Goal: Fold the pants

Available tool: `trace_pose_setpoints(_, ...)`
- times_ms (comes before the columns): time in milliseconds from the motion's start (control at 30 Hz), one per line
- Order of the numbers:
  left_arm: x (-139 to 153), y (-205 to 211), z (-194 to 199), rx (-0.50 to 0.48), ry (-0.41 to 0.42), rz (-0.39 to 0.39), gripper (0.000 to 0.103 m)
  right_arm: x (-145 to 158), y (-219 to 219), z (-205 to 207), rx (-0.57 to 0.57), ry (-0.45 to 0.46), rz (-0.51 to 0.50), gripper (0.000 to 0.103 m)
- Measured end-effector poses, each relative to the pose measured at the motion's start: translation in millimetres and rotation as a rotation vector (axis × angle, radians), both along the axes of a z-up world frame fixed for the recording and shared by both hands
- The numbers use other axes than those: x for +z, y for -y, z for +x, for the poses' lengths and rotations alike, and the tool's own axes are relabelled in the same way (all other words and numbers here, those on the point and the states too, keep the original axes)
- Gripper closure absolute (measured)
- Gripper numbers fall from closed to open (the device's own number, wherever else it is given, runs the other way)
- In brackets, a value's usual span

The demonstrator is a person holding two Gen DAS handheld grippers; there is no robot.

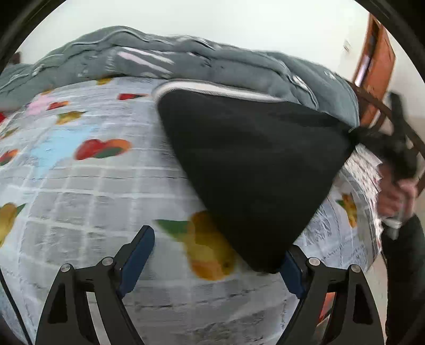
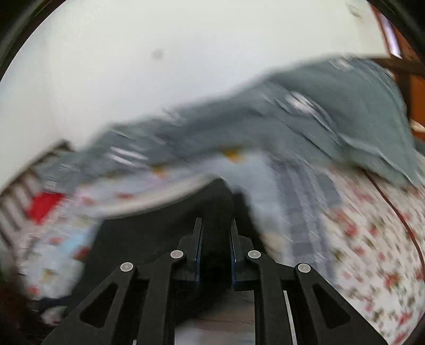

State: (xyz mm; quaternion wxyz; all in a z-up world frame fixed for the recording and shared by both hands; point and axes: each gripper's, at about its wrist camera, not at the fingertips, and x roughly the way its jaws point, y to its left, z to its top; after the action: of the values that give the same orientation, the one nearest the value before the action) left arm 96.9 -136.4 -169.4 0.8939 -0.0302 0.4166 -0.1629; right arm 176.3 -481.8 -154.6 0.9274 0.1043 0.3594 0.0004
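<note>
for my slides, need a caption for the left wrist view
Open left tongs beside black pants on a fruit-print sheet.

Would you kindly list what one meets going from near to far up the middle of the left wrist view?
Left gripper, jaws open with nothing pressed between them → fruit-print bedsheet → black pants with a pale waistband edge → grey quilt → white wall.

The right wrist view is smeared throughout: the bedsheet (image 2: 372,238) print and grey quilt (image 2: 332,111) lose detail. In the left wrist view, the right gripper (image 1: 398,148) blurs, the pants (image 1: 252,164) cover one left fingertip, and the hand (image 1: 395,196) is indistinct.
</note>
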Motion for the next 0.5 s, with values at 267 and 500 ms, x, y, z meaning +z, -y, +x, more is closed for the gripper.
trace_pose_setpoints(267,11,-10,-25,-0.062,0.036,-0.059,0.019,13,7,-12,-0.002,0.004,-0.015,0.083)
trace_pose_setpoints(500,34,-16,-11,0.006,0.078,-0.067,0.020,42,-30,-24,0.075,0.120,-0.164,0.082)
